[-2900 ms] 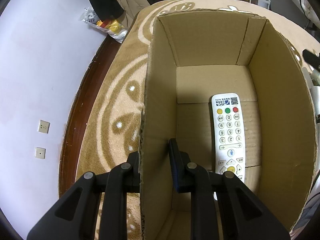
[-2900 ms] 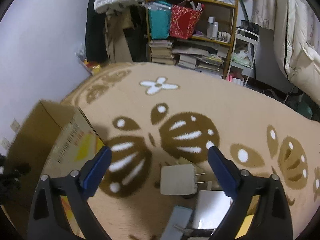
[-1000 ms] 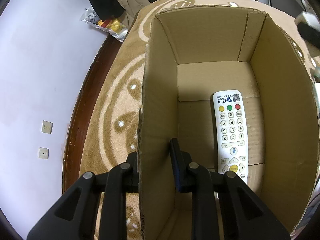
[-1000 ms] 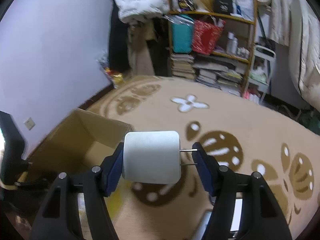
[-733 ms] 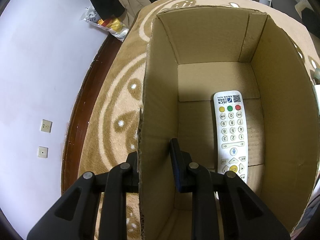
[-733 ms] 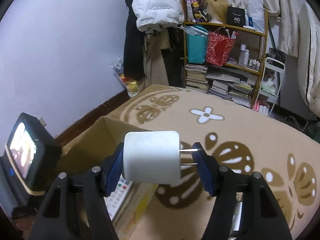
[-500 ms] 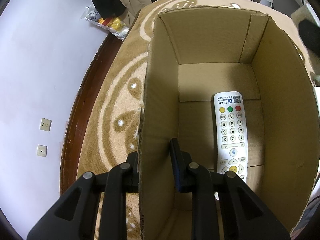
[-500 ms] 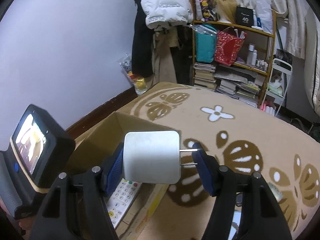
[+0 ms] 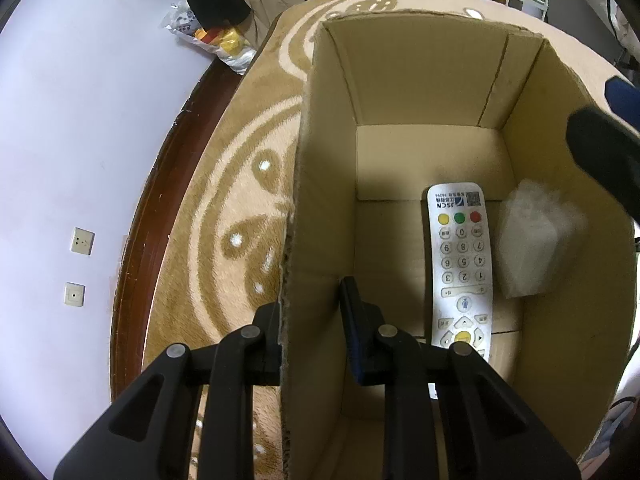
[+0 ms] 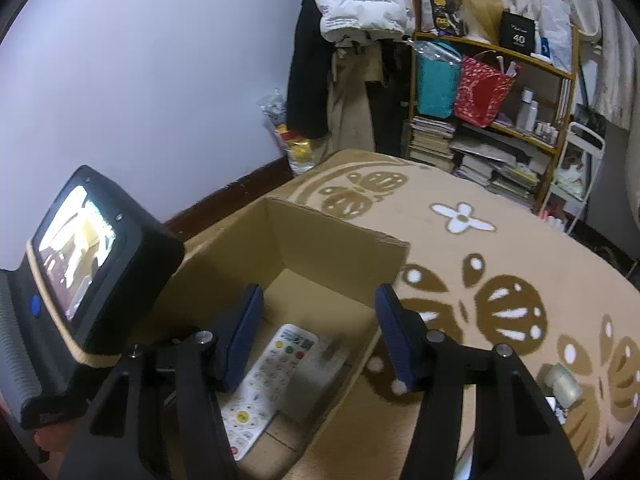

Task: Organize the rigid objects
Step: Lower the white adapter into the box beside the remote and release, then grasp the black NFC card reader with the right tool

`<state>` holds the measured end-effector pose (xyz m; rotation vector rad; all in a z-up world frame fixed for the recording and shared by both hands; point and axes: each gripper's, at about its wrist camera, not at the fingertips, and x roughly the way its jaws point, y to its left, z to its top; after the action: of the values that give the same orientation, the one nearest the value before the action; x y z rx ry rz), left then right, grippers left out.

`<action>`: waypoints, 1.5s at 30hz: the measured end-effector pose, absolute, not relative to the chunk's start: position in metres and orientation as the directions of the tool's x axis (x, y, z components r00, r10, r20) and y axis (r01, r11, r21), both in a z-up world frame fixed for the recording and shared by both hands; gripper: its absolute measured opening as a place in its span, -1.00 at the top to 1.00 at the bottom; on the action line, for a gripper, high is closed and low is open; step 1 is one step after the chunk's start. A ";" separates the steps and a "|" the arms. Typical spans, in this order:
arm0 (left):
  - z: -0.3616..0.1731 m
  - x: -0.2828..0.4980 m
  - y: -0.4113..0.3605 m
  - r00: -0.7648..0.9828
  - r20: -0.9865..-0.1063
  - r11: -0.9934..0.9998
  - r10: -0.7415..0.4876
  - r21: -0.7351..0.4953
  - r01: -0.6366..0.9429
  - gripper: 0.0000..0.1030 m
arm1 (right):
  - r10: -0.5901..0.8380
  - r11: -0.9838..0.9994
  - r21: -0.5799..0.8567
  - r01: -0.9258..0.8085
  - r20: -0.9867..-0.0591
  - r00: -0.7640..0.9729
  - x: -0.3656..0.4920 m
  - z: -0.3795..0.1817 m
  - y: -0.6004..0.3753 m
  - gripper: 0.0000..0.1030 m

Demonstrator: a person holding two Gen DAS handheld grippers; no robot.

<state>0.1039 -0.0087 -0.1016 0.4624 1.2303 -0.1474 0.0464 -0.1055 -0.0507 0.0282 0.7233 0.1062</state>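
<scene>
Charger dropped into the box

Right tongs [image 10: 320, 330], pinching the white charger [image 9: 528, 240] a moment ago, now gape empty; left tongs [image 9: 310, 320] clamp the cardboard box [image 9: 320, 200] wall.

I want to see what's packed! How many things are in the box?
2. The remote lies flat on the box floor, and a blurred white plug is right beside it, by the box wall. The floor nearest the camera is hidden, so more could be there.
</scene>
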 end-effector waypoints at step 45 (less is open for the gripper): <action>-0.104 0.098 -0.013 0.346 -0.923 0.887 0.170 0.296 0.354 0.56 | -0.067 0.960 0.102 0.260 -0.822 0.566 0.063 -0.109 -0.254 -0.60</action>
<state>0.0984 -0.0131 -0.1040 0.4962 1.2256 -0.1263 0.0629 -0.2541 -0.1087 0.2214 0.9516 -0.1940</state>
